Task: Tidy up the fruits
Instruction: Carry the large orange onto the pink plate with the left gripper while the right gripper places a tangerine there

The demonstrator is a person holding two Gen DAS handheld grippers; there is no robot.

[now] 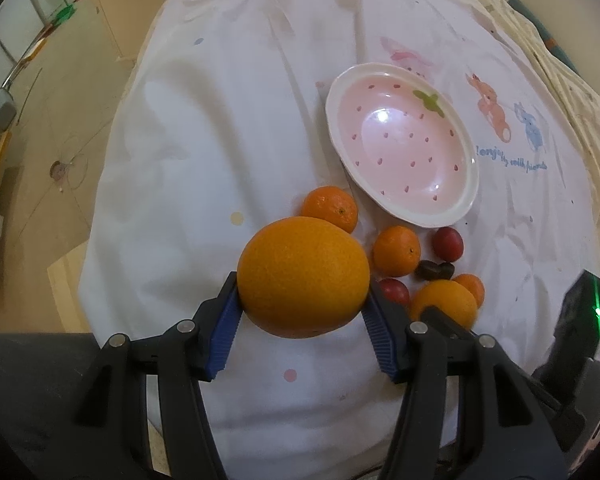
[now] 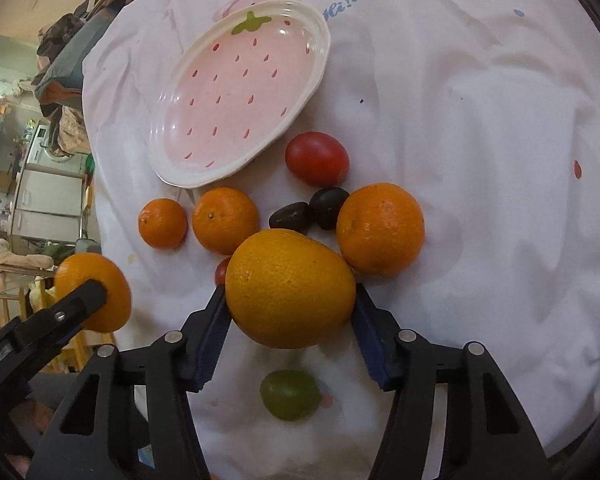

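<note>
On the cloth-covered counter (image 1: 204,168), loose fruit lay clustered at the near edge of an empty strawberry-patterned plate (image 1: 470,196), judged to be the collecting place for the task.

Left tool (image 1: 302,285): clamped on a large orange (image 1: 303,264). Its blue pads (image 1: 224,328) bore on opposite flanks at the widest girth, presumably so that the round skin could not roll out. In the right wrist view this fruit appeared raised above the cloth, at the counter's left edge.

Right tool (image 2: 290,294): closed about a second orange (image 2: 290,280), pads touching both sides. Whether this fruit had left the cloth could not be told.

Remaining on the cloth:
- three mandarins (image 2: 225,220), two just beside the plate's near rim and one further right;
- a red fruit (image 2: 317,159) just right of the plate;
- two dark fruits (image 2: 290,215), touching each other, between the mandarins;
- a smaller red fruit (image 2: 221,271), partly hidden behind the second orange;
- a green fruit (image 2: 290,394), nearest the camera, beneath the right tool.

Pose: both tools pointed steeply downward, their fingers set level on either side of their loads, the left tool close beside the right. The hands themselves were out of view. Both loads stood near the plate, which held nothing, so the sorting was judged barely begun.
</note>
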